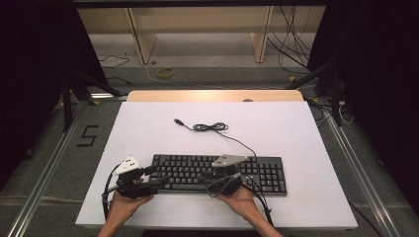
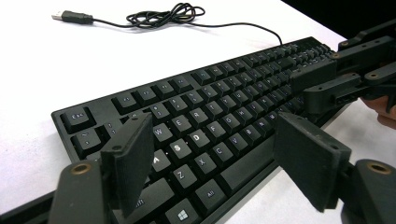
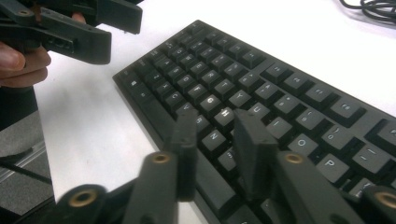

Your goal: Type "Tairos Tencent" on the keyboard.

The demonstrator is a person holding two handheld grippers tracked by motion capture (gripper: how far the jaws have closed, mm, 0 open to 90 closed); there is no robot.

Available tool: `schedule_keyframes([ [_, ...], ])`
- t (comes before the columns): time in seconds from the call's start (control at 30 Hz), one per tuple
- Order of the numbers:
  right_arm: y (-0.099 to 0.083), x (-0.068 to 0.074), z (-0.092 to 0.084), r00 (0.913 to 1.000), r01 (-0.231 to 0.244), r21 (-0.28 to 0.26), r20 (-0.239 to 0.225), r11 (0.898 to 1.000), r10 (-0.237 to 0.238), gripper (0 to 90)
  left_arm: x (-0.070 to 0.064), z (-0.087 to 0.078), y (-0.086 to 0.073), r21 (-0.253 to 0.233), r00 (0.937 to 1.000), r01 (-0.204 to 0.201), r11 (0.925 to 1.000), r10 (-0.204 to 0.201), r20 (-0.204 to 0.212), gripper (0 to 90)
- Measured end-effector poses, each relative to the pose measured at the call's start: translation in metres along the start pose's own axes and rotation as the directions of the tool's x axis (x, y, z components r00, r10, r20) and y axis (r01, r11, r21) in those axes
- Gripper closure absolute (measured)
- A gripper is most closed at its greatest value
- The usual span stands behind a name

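Your left gripper (image 2: 212,163), fingers wide apart, and right gripper (image 3: 217,151), fingers narrowly parted and empty, hover over the keyboard (image 1: 220,173); a keypress probably follows, toward 12 o'clock.

We see the right gripper (image 3: 212,140) rising from the bottom edge, its two black jaws a narrow gap apart and poised over the near rows of a black full-size keyboard with pale lettering (image 3: 261,93), close to the keys marked N, H and U; whether they touch the keys we cannot tell. The keyboard runs slantwise across a flat white tabletop (image 3: 93,130). At upper left, the left gripper (image 3: 125,29), black as well, hangs above the bare table beside the keyboard's end, with the fingers of the left hand (image 3: 21,63) wrapped behind it. A coil of thin black cable (image 3: 373,8) lies at the top right corner.
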State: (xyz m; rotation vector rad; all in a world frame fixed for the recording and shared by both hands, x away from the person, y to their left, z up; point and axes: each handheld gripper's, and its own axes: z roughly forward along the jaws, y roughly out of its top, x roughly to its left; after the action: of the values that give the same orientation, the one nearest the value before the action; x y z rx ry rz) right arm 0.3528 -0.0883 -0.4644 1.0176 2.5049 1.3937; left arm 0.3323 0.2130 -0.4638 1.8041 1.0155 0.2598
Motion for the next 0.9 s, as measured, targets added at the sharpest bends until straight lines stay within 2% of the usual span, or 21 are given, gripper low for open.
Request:
schedule_keyframes([
  [0.27, 0.006, -0.002, -0.003, 0.9998, -0.013, -0.013, -0.015, 1.0, 0.013, 49.4, 0.001, 0.0, 0.0, 0.004, 1.0, -0.001, 1.0, 0.001, -0.005, 28.7],
  [0.5, 0.011, -0.004, 0.0, 0.9997, -0.024, 0.0, -0.006, 1.0, 0.024, 39.8, 0.003, 0.0, 0.0, 0.009, 0.9998, 0.004, 1.0, -0.004, -0.018, 28.7],
  [0.9, 0.02, -0.002, 0.009, 0.9999, -0.013, 0.008, -0.003, 1.0, 0.013, 36.6, 0.006, 0.001, -0.001, 0.03, 0.9989, 0.019, 0.9994, -0.018, -0.044, 29.2],
])
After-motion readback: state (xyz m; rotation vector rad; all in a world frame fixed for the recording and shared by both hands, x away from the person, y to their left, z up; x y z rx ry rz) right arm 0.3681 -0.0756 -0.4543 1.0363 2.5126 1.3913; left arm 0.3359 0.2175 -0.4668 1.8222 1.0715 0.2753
